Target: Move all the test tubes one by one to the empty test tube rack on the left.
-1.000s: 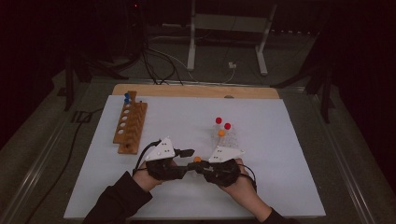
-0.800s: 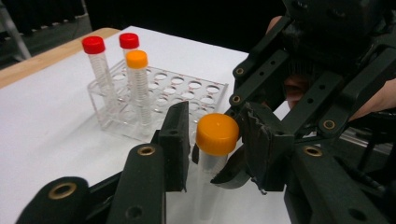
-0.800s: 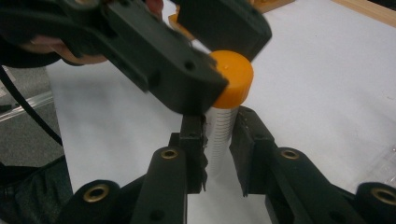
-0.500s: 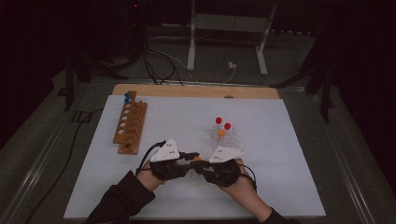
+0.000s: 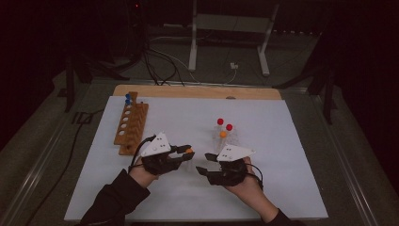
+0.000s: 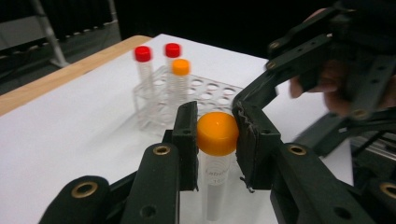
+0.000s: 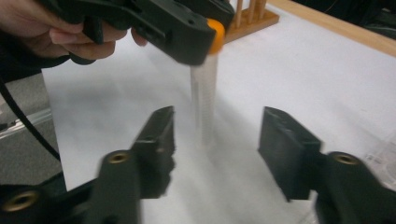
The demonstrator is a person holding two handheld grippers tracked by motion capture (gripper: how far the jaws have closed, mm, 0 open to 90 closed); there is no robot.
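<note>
My left gripper (image 5: 187, 152) (image 6: 215, 137) is shut on the orange cap of a clear test tube (image 6: 215, 154) (image 7: 205, 93) (image 5: 189, 151), which hangs upright above the white mat. My right gripper (image 5: 203, 164) (image 7: 215, 135) is open, its jaws wide apart just short of the tube's lower part and facing the left gripper. A clear plastic rack (image 5: 225, 136) (image 6: 187, 93) behind them holds two red-capped tubes (image 5: 219, 122) and one orange-capped tube (image 5: 223, 134). At the far left lies a wooden rack (image 5: 130, 124) with a blue-capped tube (image 5: 127, 98) at its far end.
A white mat (image 5: 282, 141) covers the table, with a wooden edge (image 5: 197, 91) at the back. Cables and a metal stand's legs (image 5: 226, 42) lie on the floor beyond.
The two grippers have drawn apart: the left one shifted left holding the orange-capped tube, and the right one has let go and pulled back slightly to the right.
</note>
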